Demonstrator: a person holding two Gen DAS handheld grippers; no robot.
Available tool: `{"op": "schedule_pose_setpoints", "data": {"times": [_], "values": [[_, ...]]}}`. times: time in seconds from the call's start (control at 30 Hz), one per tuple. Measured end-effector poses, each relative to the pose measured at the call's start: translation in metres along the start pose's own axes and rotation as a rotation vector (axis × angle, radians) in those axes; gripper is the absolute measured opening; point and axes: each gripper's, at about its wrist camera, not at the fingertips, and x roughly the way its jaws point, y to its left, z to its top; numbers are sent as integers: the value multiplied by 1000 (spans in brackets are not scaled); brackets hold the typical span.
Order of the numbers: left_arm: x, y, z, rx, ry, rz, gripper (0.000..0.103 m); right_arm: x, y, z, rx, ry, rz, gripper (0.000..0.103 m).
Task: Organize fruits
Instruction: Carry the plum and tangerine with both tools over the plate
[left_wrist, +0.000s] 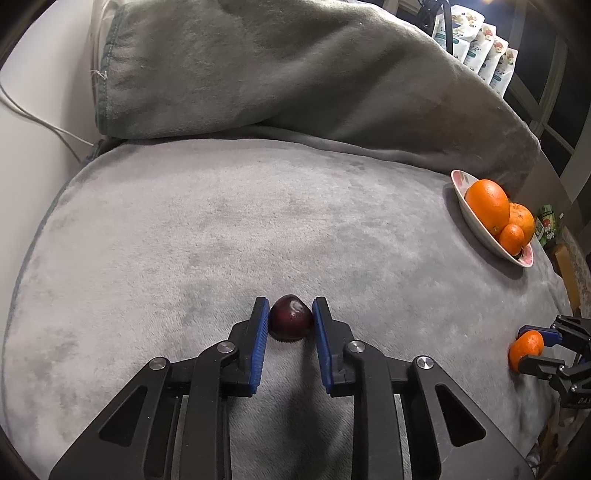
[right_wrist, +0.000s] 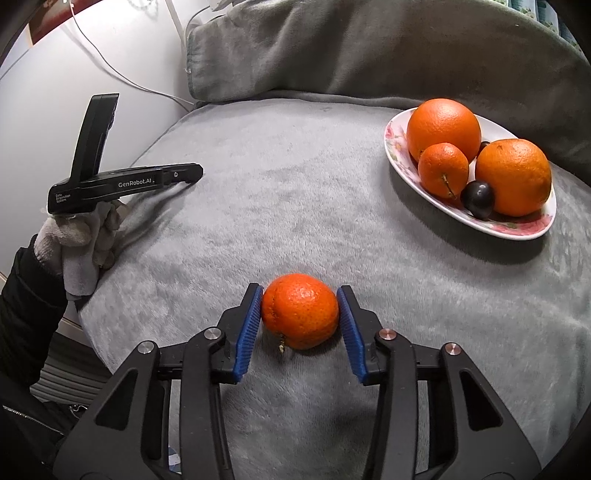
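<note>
Only right wrist shows dark plum (right_wrist: 477, 198) in plate (right_wrist: 524, 229)

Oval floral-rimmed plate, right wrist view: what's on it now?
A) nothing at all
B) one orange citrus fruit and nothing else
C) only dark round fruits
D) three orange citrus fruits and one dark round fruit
D: the oval floral-rimmed plate holds two large oranges, a smaller orange mandarin and a dark round fruit at its front; another dark shape peeks behind them, unclear.
</note>
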Motion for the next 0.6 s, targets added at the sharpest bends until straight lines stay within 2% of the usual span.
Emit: {"op": "schedule_pose_setpoints", "data": {"times": [0.27,0.6], "values": [[-16,-10,2,17,-35,-18,22,-2,0,1,6,-9,5,43],[-37,-45,10,69,-90,-81,22,-13,-2,1,7,-18,13,43]]}}
